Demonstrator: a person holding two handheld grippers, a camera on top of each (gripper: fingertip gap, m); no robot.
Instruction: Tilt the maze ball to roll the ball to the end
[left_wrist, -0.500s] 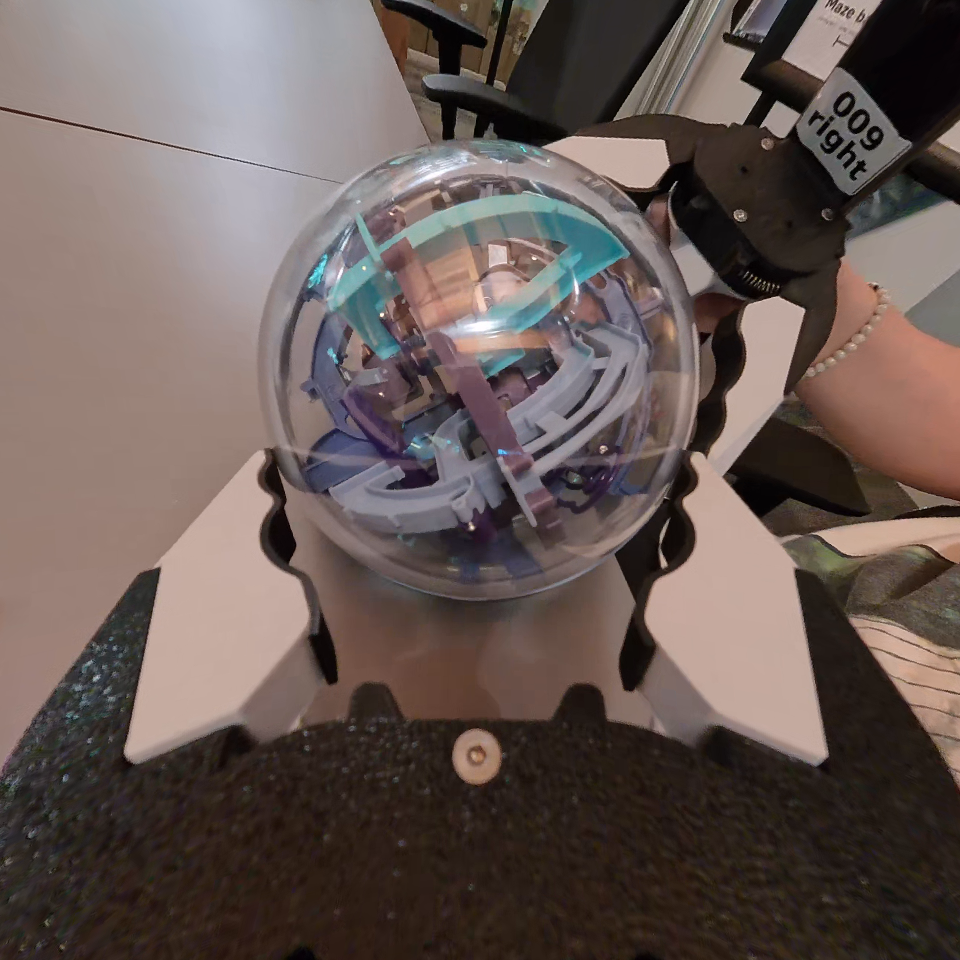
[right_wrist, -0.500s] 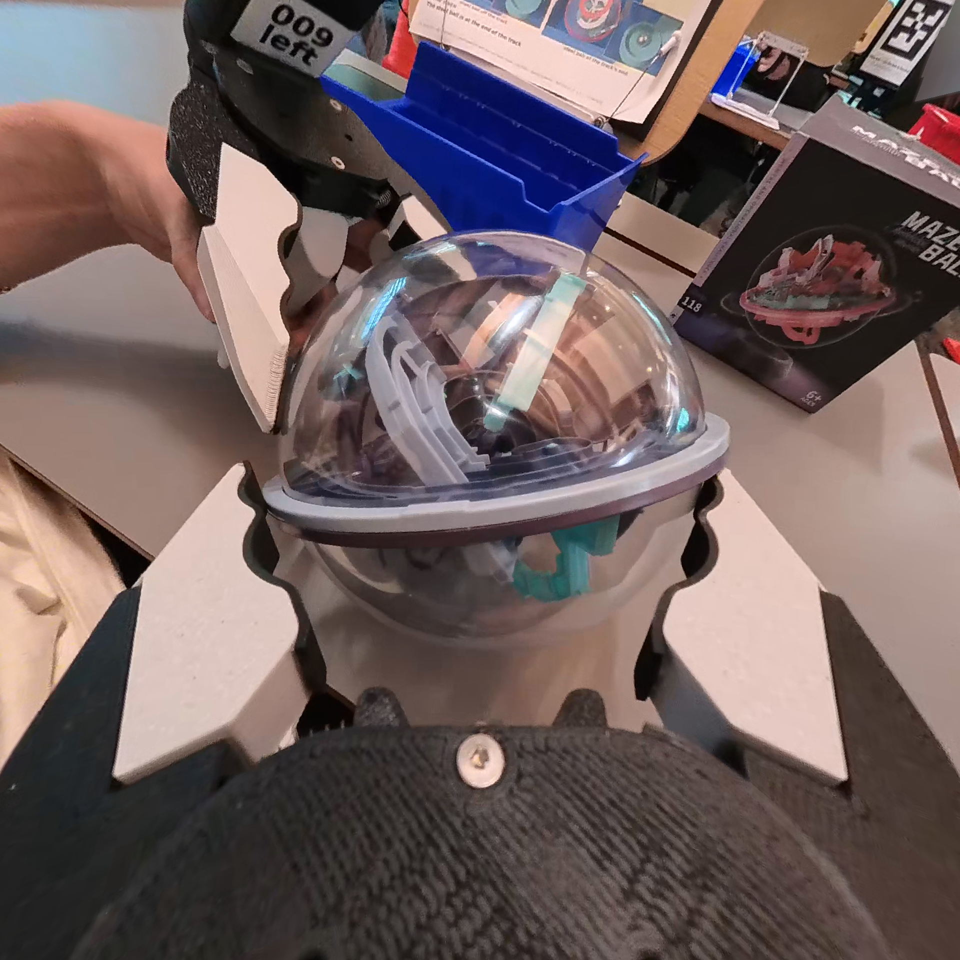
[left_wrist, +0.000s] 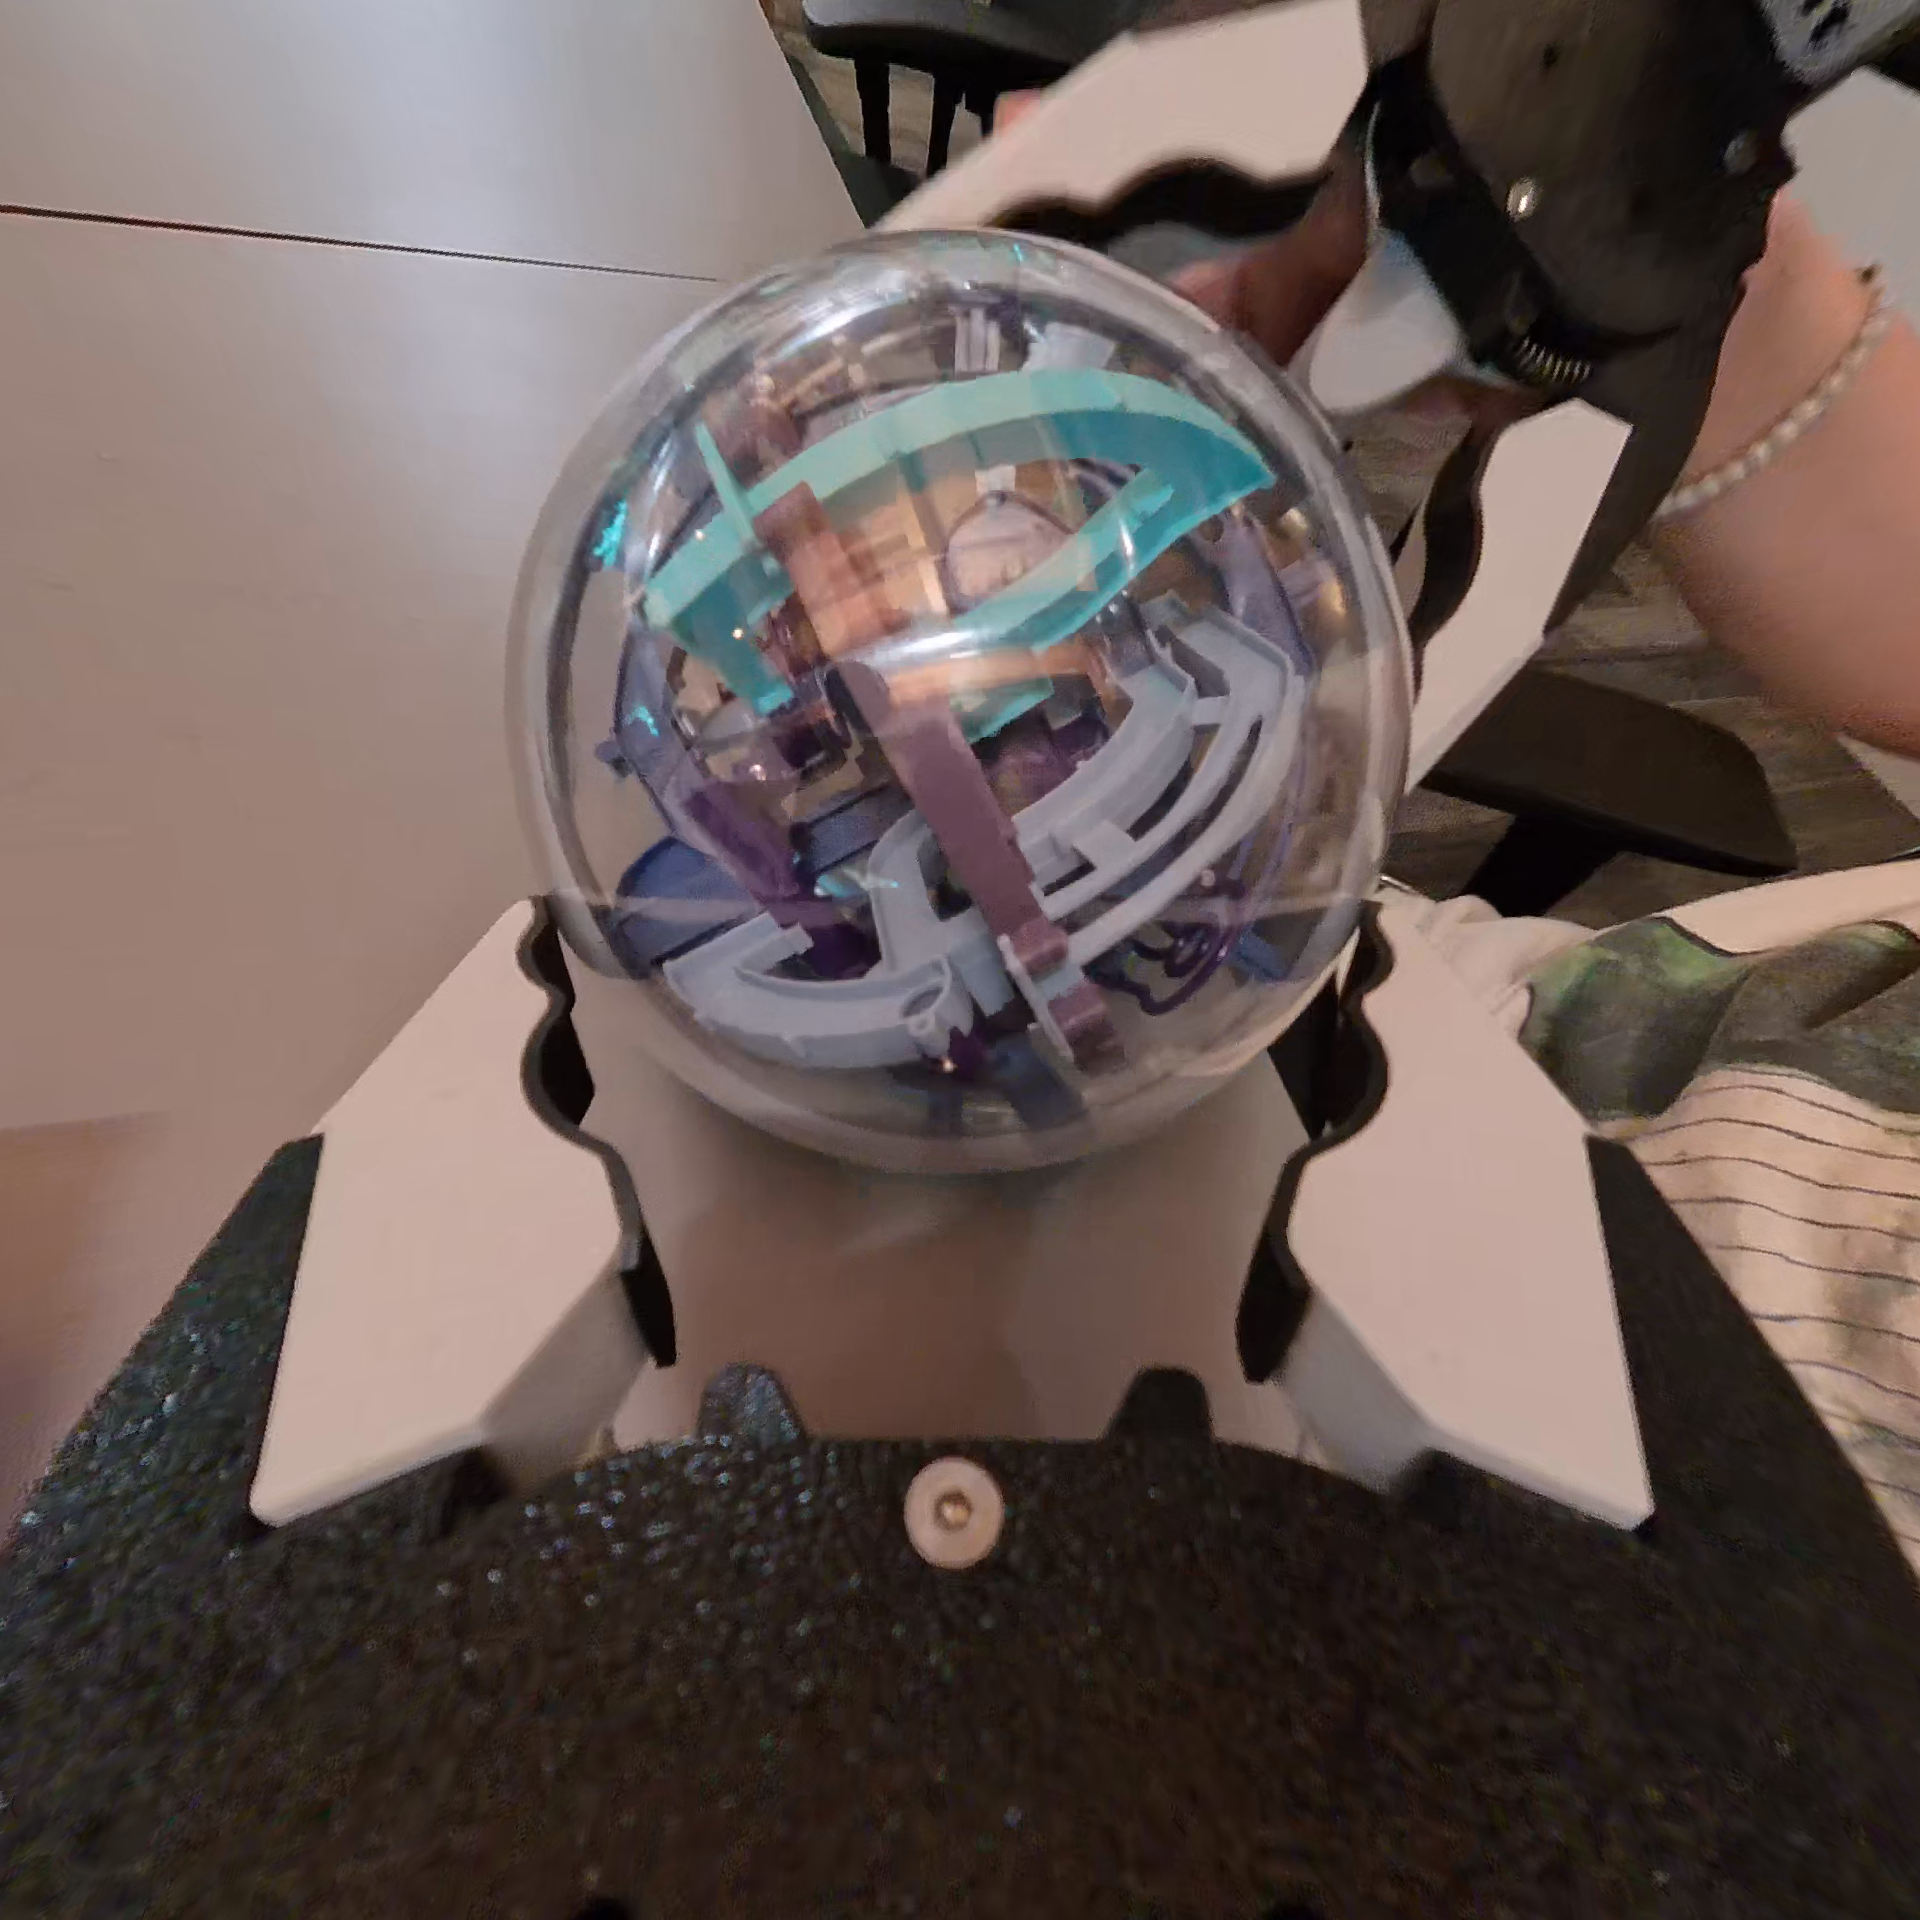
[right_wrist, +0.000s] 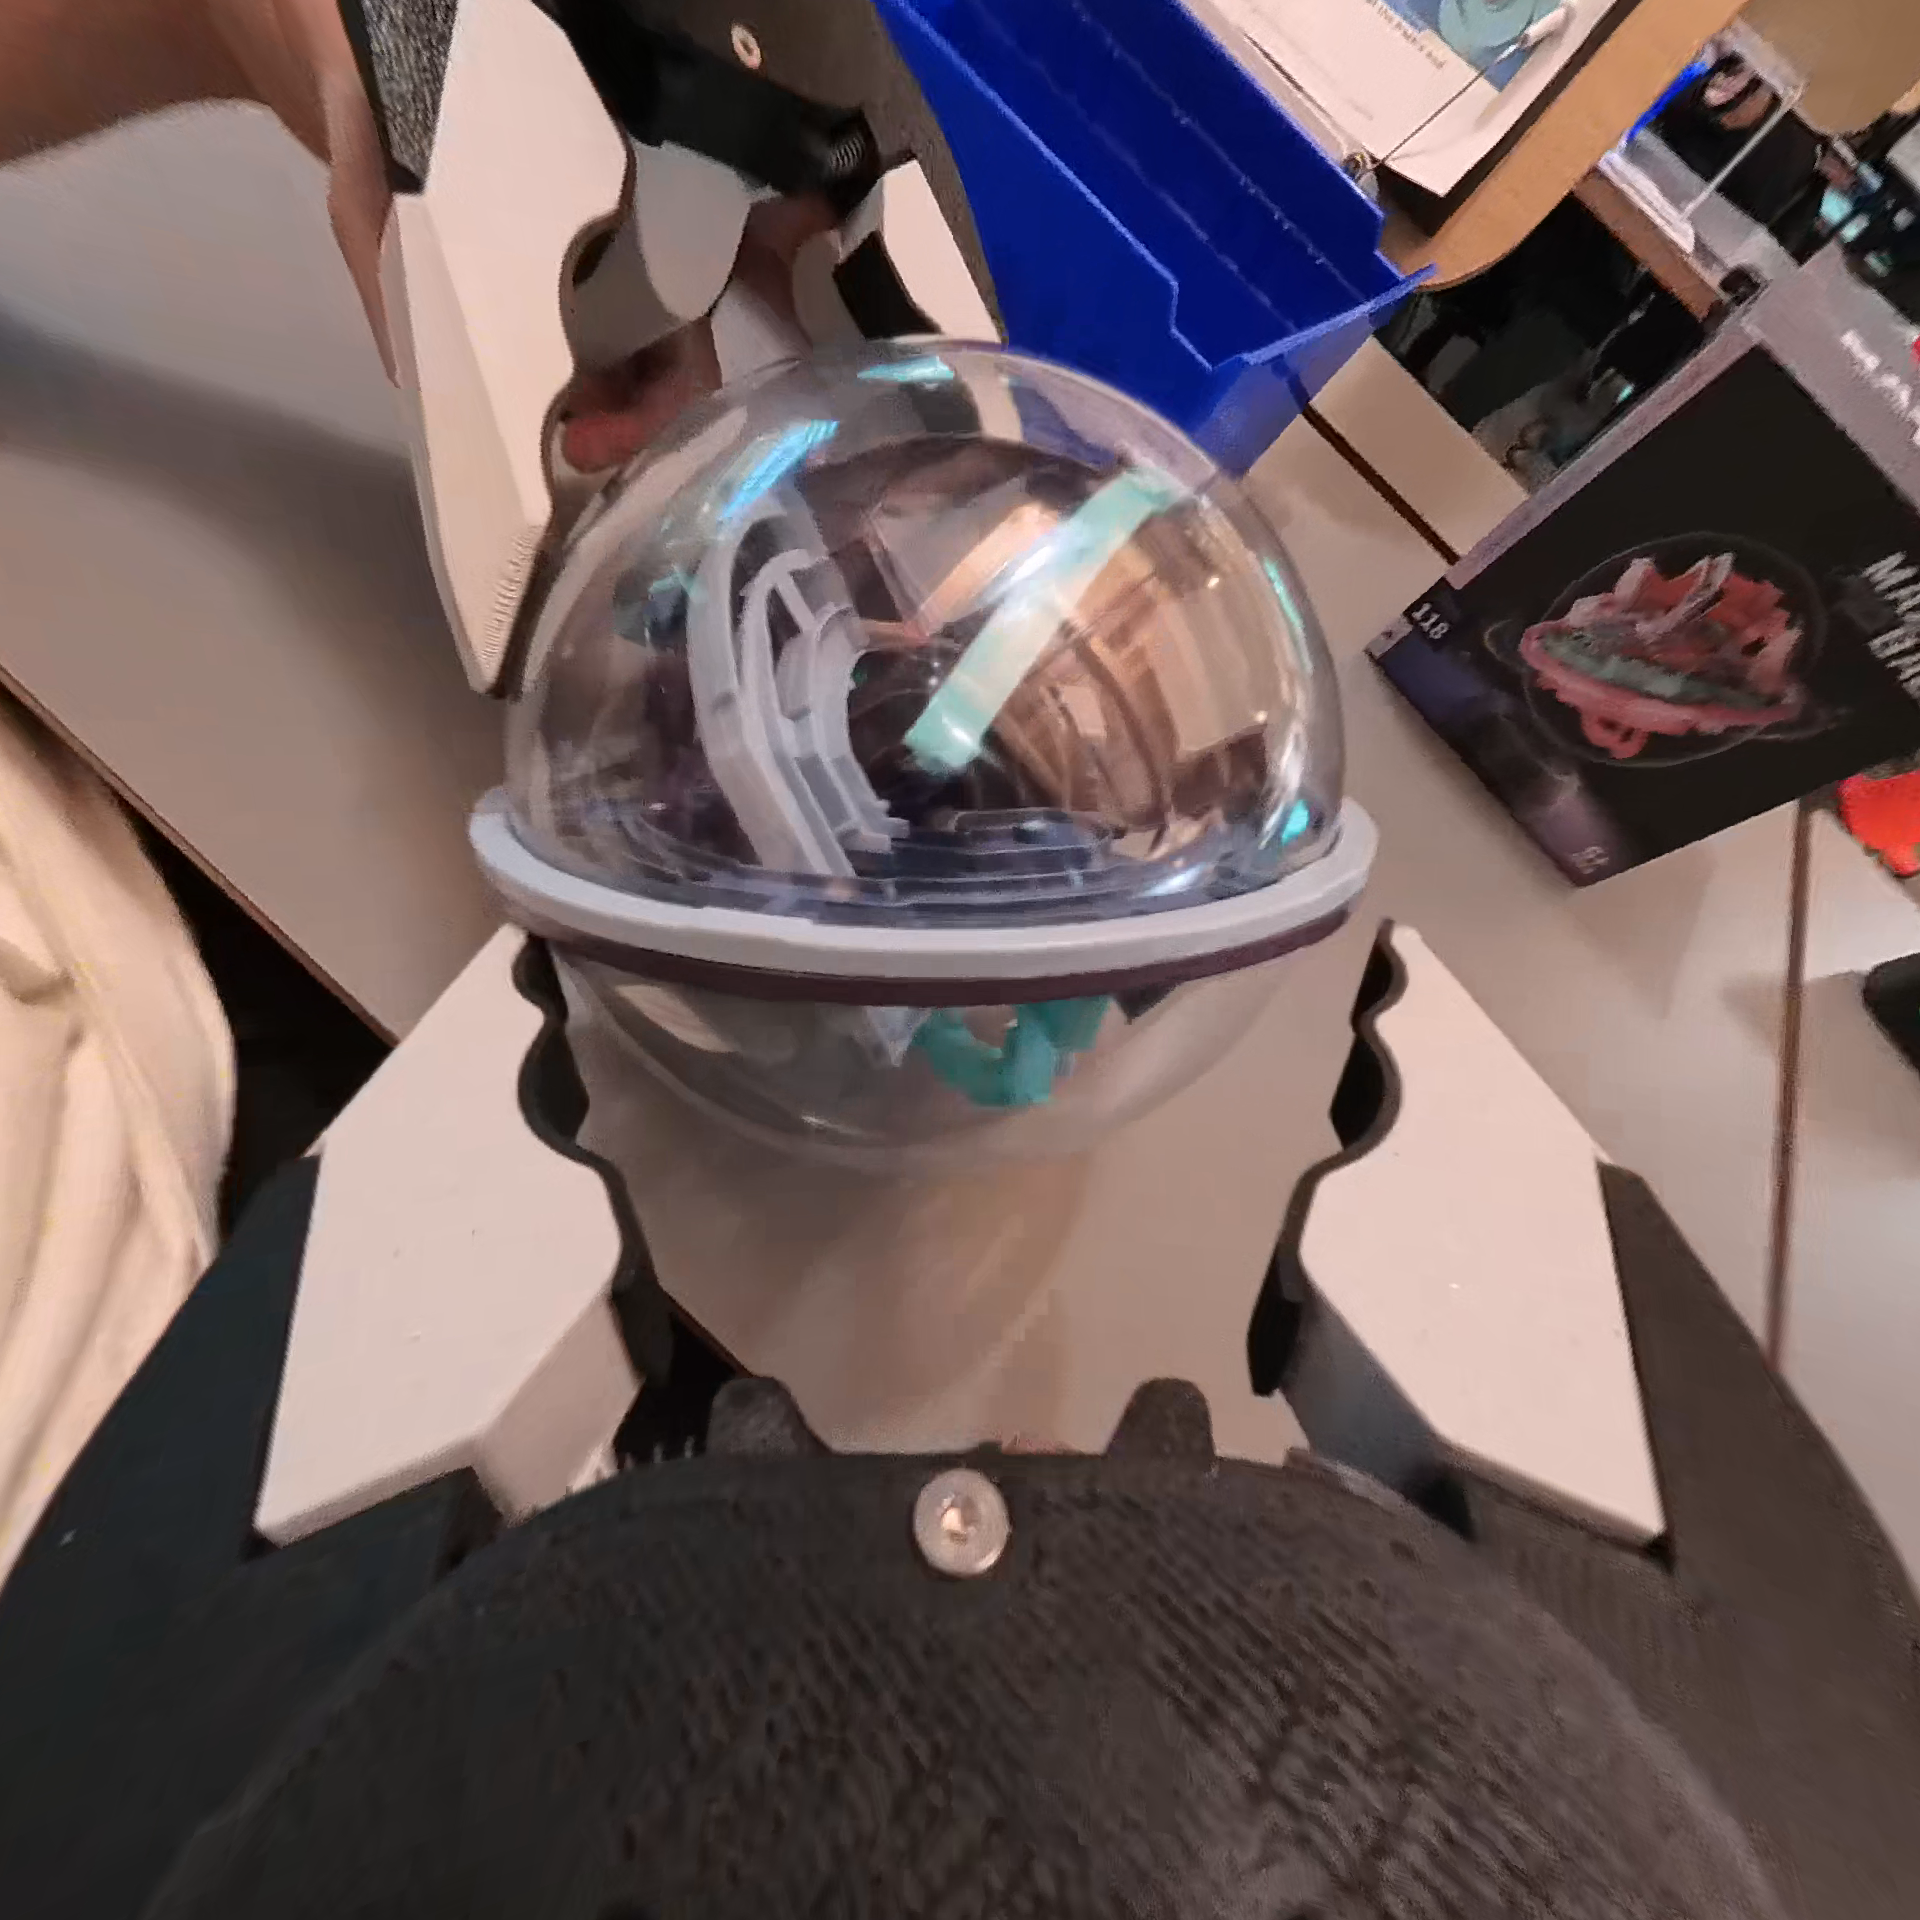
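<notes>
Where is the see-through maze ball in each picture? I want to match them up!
Left wrist view: the maze ball fills the middle, above this gripper's white fingers.
Right wrist view: the maze ball is in the middle again, its grey rim running across it.
Shared landmark: the teal track inside shows in both.

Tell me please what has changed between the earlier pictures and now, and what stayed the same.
The maze ball was tipped a little: in the right wrist view its grey equator ring, which slanted before, now lies nearly level, and the left gripper stands higher over the dome. In the left wrist view the right gripper likewise rose. Nothing was let go: both grippers still clamp the ball. The blue bin and black box stayed put.
</notes>
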